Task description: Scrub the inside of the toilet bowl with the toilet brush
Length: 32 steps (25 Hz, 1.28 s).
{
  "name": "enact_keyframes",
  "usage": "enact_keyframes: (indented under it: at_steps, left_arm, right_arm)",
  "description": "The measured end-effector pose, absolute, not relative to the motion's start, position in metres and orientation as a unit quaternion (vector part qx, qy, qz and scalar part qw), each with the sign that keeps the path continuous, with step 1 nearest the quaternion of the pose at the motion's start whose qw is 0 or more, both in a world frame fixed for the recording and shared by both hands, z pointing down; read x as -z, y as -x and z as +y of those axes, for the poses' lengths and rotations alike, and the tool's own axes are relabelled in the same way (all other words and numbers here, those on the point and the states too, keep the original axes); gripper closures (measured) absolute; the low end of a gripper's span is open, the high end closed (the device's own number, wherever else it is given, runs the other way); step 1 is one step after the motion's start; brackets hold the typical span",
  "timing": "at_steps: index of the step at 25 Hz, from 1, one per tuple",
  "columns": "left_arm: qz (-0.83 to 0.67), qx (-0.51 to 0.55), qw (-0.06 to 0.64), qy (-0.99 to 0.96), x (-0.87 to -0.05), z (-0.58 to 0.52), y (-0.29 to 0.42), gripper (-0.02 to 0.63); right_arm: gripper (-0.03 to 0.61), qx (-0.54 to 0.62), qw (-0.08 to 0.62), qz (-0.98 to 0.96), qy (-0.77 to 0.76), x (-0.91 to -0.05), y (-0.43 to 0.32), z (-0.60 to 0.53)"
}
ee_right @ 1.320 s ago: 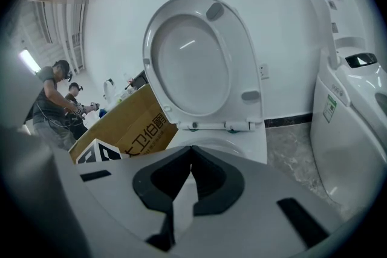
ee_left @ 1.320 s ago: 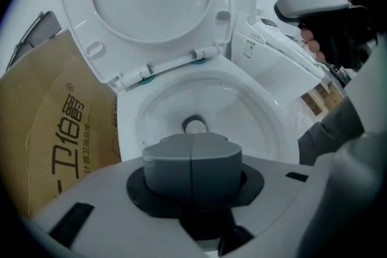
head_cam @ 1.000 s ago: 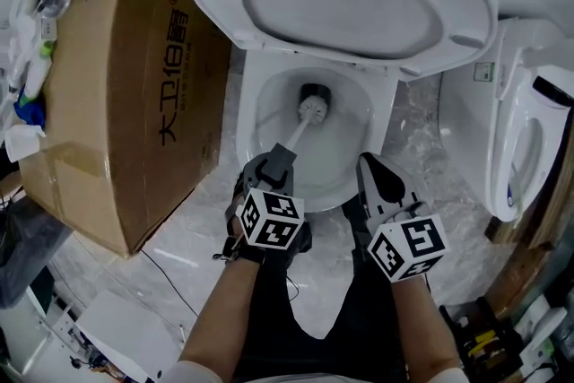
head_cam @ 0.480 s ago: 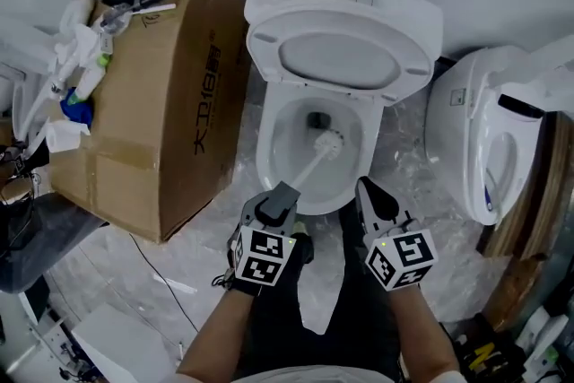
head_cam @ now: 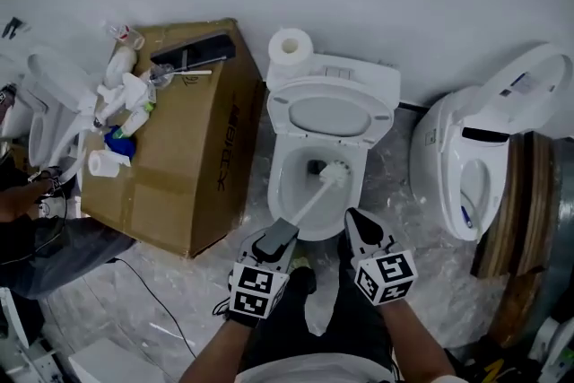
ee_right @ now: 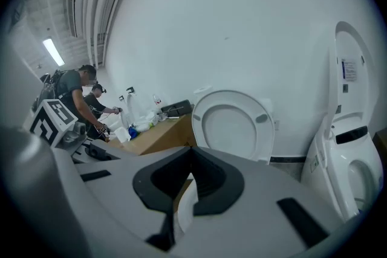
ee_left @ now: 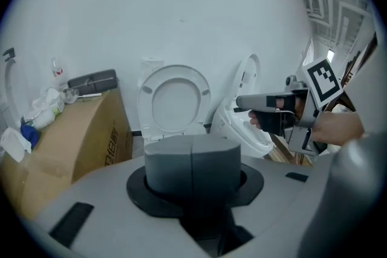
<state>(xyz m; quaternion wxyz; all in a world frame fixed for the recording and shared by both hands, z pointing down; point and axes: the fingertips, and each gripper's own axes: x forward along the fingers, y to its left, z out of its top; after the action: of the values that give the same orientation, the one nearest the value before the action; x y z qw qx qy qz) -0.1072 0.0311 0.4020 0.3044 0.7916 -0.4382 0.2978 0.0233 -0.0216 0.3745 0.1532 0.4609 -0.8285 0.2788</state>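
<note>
The white toilet bowl (head_cam: 285,193) stands with its lid (head_cam: 330,114) raised. A white toilet brush head (head_cam: 334,172) sits inside the bowl, just right of the dark drain, and its thin handle slants down-left. My left gripper (head_cam: 278,238) is shut on the end of that handle, in front of the bowl. In the left gripper view the joined grey jaws (ee_left: 192,160) hide the brush. My right gripper (head_cam: 360,233) hovers beside it at the bowl's front right, shut and holding nothing. The raised lid (ee_right: 233,124) also shows in the right gripper view.
A large cardboard box (head_cam: 197,166) with bottles and clutter on top stands against the toilet's left side. A toilet paper roll (head_cam: 288,47) sits on the tank. A second white toilet (head_cam: 466,166) stands to the right. A person (head_cam: 27,220) crouches at far left.
The head view has pulled back, showing more of the room. The brush head has shifted from the drain to the bowl's right side. Both grippers kept their grip and spacing.
</note>
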Motion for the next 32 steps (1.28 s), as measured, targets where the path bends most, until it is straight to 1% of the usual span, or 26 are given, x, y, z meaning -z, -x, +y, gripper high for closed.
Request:
enact_keyframes:
  at_steps: [9, 16, 23, 32]
  left_arm:
    - [-0.452, -0.217, 0.275, -0.82, -0.279, 0.042, 0.114, 0.462]
    - [-0.471, -0.149, 0.24, -0.836, -0.192, 0.052, 0.124, 0.462]
    - [-0.473, -0.081, 0.204, -0.853, -0.135, 0.041, 0.125, 0.462]
    - [-0.472, -0.038, 0.18, -0.862, -0.089, 0.031, 0.124, 0.462]
  right_arm:
    - [0.566, -0.234, 0.106, -0.85, -0.461, -0.255, -0.011, -0.005]
    - [0.566, -0.192, 0.086, -0.869, -0.447, -0.17, 0.004, 0.009]
    - [0.566, -0.168, 0.075, -0.876, -0.445, -0.131, 0.011, 0.015]
    - [0.566, -0.147, 0.083, -0.886, -0.431, -0.096, 0.023, 0.018]
